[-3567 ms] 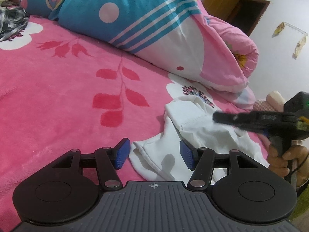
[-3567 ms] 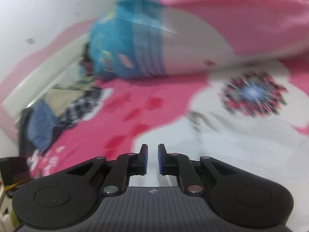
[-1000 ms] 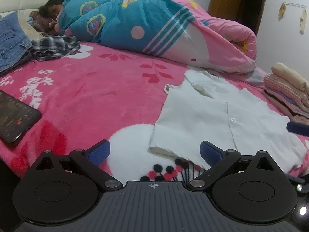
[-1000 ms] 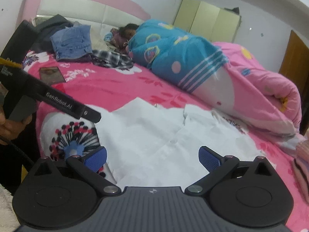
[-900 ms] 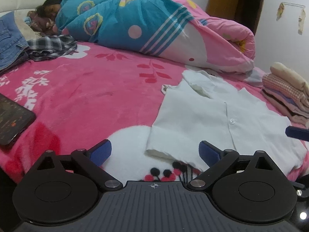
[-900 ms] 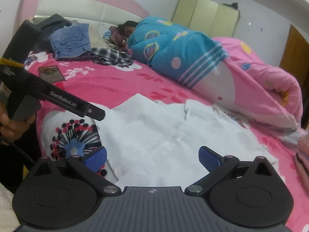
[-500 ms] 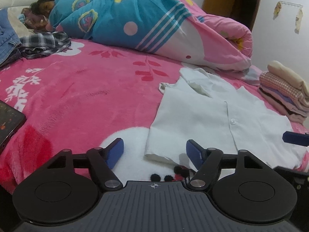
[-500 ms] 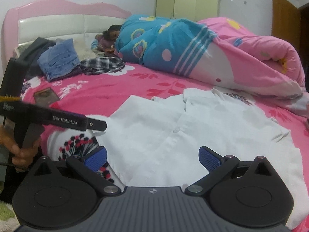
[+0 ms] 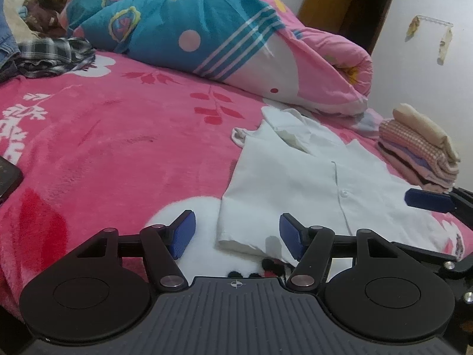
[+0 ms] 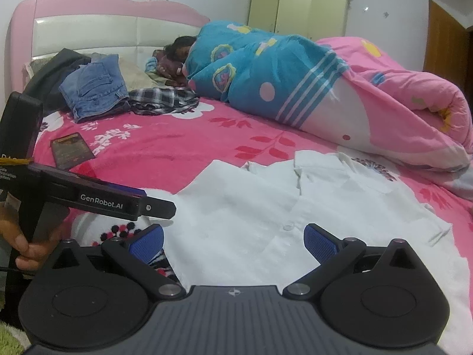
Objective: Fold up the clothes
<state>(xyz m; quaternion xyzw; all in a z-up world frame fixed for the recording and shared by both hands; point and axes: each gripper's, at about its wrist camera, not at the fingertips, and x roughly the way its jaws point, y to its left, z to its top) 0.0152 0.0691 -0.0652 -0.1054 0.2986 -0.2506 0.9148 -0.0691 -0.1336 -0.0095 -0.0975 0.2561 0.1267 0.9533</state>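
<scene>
Two handheld grippers hover over the near edge of a bed covered by a pink flowered blanket (image 9: 124, 136). The left gripper (image 9: 236, 233) has its blue-padded fingers (image 9: 184, 232) spread apart, framing the near left corner of a white shirt (image 9: 295, 183) without touching it. The right gripper (image 10: 233, 241) is likewise spread wide and empty, poised above the shirt's lower front, close to a button (image 10: 288, 225). The shirt lies flat and opened out on the blanket, collar (image 10: 320, 162) pointing toward a rolled blue and pink quilt (image 10: 295, 88) that stretches across the far side of the bed. A stack of folded clothes (image 9: 419, 151) sits just beyond the shirt's right edge in the left wrist view. Jeans (image 10: 94, 88) and a plaid garment (image 10: 162, 100) lie crumpled near the headboard (image 10: 88, 26), well apart from the shirt. A phone (image 10: 71, 150) rests on the blanket between them. A hand (image 10: 28, 248) grips the left gripper's handle.
</scene>
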